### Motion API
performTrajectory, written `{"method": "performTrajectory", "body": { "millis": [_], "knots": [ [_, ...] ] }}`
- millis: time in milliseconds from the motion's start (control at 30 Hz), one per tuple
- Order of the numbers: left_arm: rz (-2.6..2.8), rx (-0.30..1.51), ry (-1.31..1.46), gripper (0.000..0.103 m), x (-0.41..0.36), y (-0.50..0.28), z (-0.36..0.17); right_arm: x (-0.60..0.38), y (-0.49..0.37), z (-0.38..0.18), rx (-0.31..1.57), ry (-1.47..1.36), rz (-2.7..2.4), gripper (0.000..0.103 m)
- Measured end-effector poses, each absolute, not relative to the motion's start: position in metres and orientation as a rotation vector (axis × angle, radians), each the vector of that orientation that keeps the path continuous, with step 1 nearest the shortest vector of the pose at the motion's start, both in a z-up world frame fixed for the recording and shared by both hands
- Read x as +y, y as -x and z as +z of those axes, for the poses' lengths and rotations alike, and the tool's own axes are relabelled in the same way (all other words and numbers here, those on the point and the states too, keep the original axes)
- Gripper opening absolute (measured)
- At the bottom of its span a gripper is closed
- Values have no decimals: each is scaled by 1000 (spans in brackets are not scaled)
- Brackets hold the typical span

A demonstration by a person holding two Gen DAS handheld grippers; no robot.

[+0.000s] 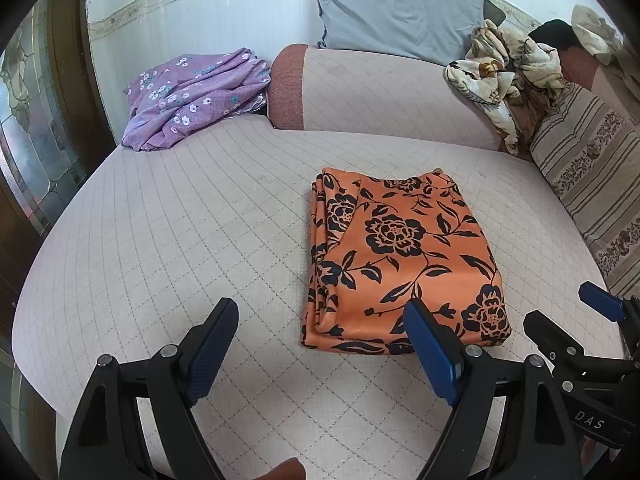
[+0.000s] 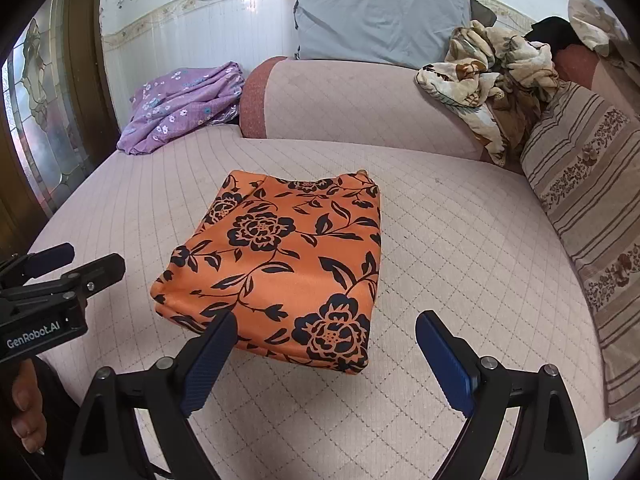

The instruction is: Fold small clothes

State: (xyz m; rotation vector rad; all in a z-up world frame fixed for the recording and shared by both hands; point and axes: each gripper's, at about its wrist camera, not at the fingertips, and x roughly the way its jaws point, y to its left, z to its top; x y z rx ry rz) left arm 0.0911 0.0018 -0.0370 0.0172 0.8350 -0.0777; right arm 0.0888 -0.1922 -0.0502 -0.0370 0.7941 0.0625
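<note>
Bed (image 1: 160,220): quilted pinkish cover with a grid stitch, wide and flat, serving as the folding surface. The middle is bare except for one garment, probably so that cloth can be spread and squared without catching on anything.

Bolster (image 1: 380,92) along the back, same quilted cover with a rust-red end. Grey pillow (image 1: 396,4) leans on the wall above it. Striped cushion (image 1: 592,184) runs down the right edge.

Purple floral cloth (image 1: 192,96): loose heap at the far left corner, well apart from the work area. Cream floral cloth (image 1: 504,76): crumpled on the bolster's right end. Judgement: both look unfolded and parked out of the way, possibly awaiting their turn.

Orange floral garment (image 2: 280,264): the task item, lying in the middle of the bed as a compact rectangle. Stacked layers show along its left edge in the left wrist view. Judgement: this piece looks essentially folded; edges lie fairly square.

Left gripper (image 1: 320,344): fingers spread wide, holding nothing, hovering near the garment's near-left corner. Its right finger overlaps the near edge in view; contact cannot be told.

Right gripper (image 2: 324,348): fingers likewise spread and empty, just short of the garment's near edge. Judgement: both held back and apart, consistent with a finished fold.
</note>
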Motion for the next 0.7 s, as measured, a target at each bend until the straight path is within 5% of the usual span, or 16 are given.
{"method": "performTrajectory", "body": {
  "millis": [700],
  "knots": [
    [-103, 792, -16, 85, -5, -103, -28, -193, -99, -50, 808, 48, 68, 93]
  ]
}}
